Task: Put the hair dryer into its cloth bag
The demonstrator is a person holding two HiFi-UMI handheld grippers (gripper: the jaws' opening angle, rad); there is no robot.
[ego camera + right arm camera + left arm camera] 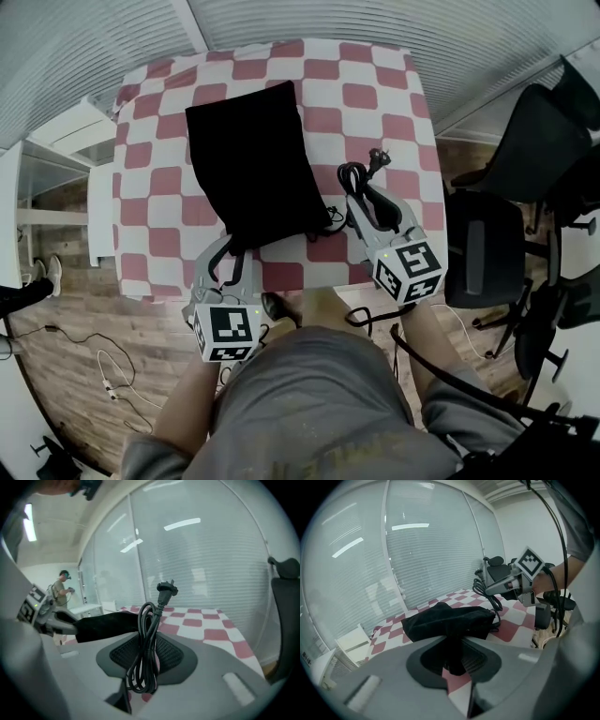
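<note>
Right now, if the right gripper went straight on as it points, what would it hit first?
The right gripper clamps the cord; beyond that, probably the table, right of the bag. Depth is unclear.

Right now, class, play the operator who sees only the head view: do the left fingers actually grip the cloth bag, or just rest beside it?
Observer: They grip it. The left gripper view shows the left gripper shut on a fold of the cloth bag.
Operator: And the right one?
Observer: The right gripper view shows the right gripper shut on the coiled cord, with loops hanging below its fingers.
</note>
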